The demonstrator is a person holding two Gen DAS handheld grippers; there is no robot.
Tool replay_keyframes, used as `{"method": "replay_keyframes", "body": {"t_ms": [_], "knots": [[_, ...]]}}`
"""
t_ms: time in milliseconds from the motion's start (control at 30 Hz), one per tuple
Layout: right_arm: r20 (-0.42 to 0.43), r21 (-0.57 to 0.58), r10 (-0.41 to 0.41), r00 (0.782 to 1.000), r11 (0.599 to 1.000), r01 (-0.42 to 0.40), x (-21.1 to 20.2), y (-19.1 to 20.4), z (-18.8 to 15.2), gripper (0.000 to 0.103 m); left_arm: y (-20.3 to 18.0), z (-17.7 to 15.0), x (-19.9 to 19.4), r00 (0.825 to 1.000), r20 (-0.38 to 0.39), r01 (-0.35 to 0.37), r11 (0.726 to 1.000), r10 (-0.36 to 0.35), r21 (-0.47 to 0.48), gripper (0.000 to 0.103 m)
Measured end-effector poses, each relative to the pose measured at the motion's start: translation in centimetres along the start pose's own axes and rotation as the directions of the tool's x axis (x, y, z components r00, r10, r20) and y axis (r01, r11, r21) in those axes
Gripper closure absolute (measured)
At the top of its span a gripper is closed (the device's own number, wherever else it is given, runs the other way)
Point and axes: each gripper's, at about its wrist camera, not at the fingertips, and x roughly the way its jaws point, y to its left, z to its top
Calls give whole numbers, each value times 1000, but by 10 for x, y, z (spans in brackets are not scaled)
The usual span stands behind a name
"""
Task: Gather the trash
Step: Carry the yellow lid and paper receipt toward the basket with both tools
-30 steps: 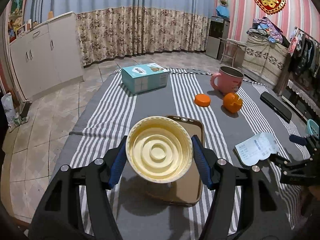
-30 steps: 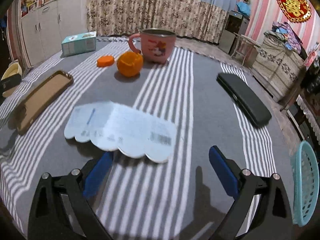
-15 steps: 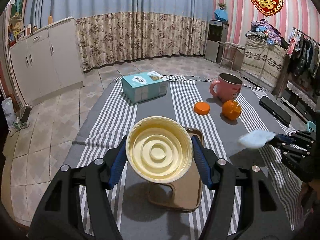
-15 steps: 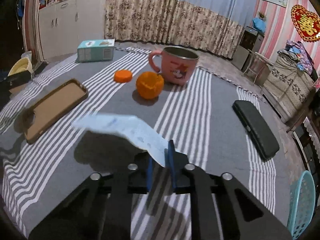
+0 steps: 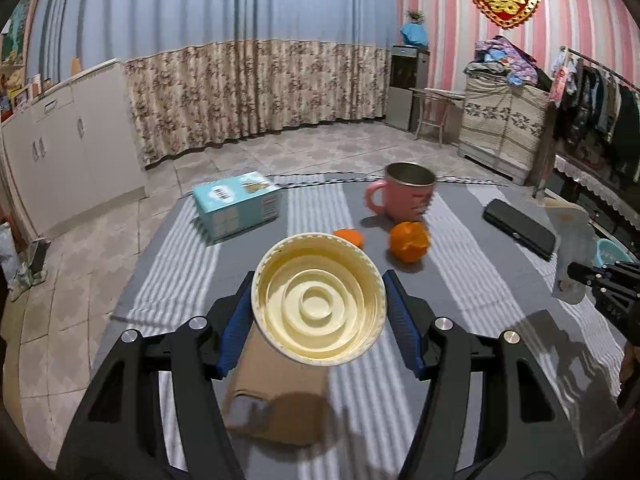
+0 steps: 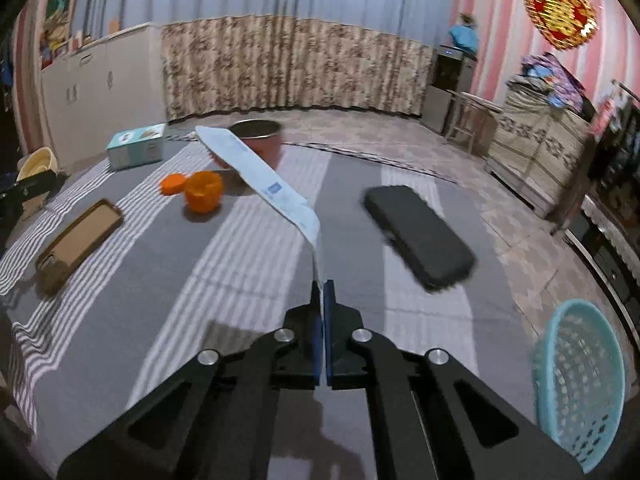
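Lifted off the striped bench (image 6: 168, 280) since a second ago, the paper slip (image 6: 264, 184) rises mid-frame from the right tool (image 6: 322, 292), whose jaws have just closed on it. Left wrist view: the left tool (image 5: 318, 312) grips a cream lid (image 5: 318, 298) at centre; the right tool sits at the right edge.

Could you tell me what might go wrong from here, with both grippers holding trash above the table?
1. The right gripper pinches only one end of the paper slip; the long free end could slide out or snag on the way to the basket.
2. The left gripper holds the lid by its rim alone, tilted; it may pop out.
3. The slip hangs near the mug, which it could brush.
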Motion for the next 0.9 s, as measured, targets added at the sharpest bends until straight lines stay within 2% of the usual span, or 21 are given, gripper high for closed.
{"method": "replay_keyframes", "body": {"t_ms": [233, 500, 667, 900], "knots": [[31, 129, -107, 994, 986, 102, -31, -76, -9, 102, -52, 11, 6, 999, 11, 50, 997, -50, 59, 42], [45, 281, -208, 977, 941, 188, -62, -164, -23, 102, -118, 29, 10, 992, 33, 117, 986, -121, 121, 42], [32, 348, -276, 961, 904, 248, -71, -211, -39, 102, -170, 39, 11, 981, 46, 177, 970, -187, 167, 42], [12, 423, -326, 945, 858, 291, -76, -262, -63, 102, -239, 46, 13, 963, 55, 245, 941, -265, 234, 42]]}}
